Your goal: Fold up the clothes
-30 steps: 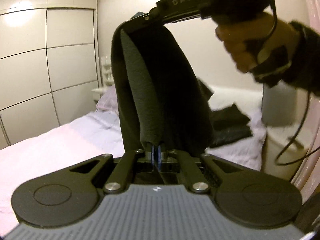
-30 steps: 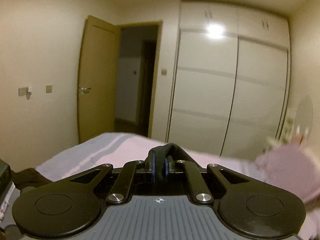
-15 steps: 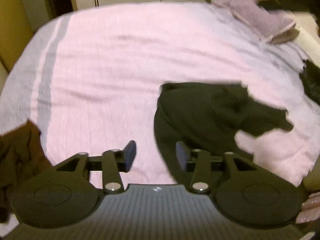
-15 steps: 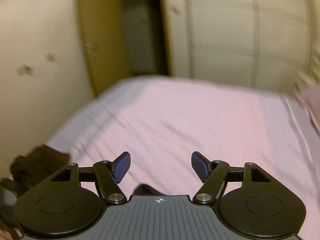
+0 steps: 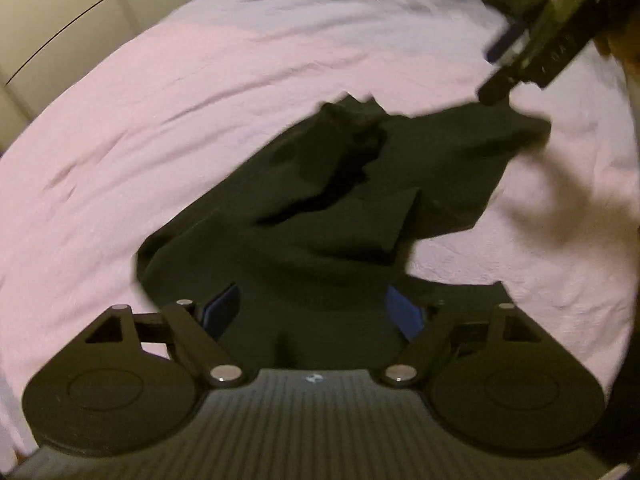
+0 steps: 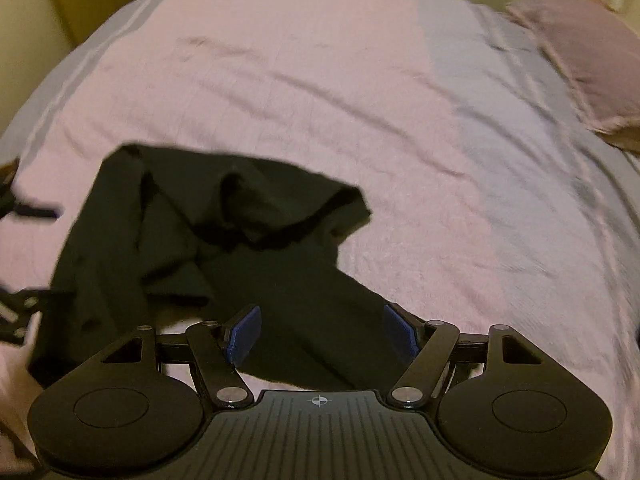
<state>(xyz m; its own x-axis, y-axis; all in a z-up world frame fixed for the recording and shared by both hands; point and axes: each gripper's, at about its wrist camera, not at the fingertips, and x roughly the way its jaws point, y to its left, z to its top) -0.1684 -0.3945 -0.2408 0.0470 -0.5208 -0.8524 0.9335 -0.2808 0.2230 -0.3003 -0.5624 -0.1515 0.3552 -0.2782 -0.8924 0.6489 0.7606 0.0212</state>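
A black garment (image 5: 340,208) lies crumpled on the pink bed sheet (image 5: 160,100), with folds and a loose flap on top. My left gripper (image 5: 314,312) is open just above its near end, and the cloth shows between the spread blue pads (image 5: 224,308). The right gripper (image 5: 532,48) appears blurred at the garment's far right corner. In the right wrist view the same garment (image 6: 200,232) spreads to the left, and a strip of it runs between the fingers of my open right gripper (image 6: 322,334). Neither gripper is closed on the cloth.
A mauve pillow (image 6: 580,52) rests at the far right of the bed. Pale wardrobe doors (image 5: 60,12) stand beyond the mattress. Blurred dark parts of the left tool (image 6: 20,312) show at the left edge of the right wrist view.
A second ago both grippers were shut on the garment, held up in the air. Both then opened, the garment dropped onto the bed, and both grippers now sit low over it.
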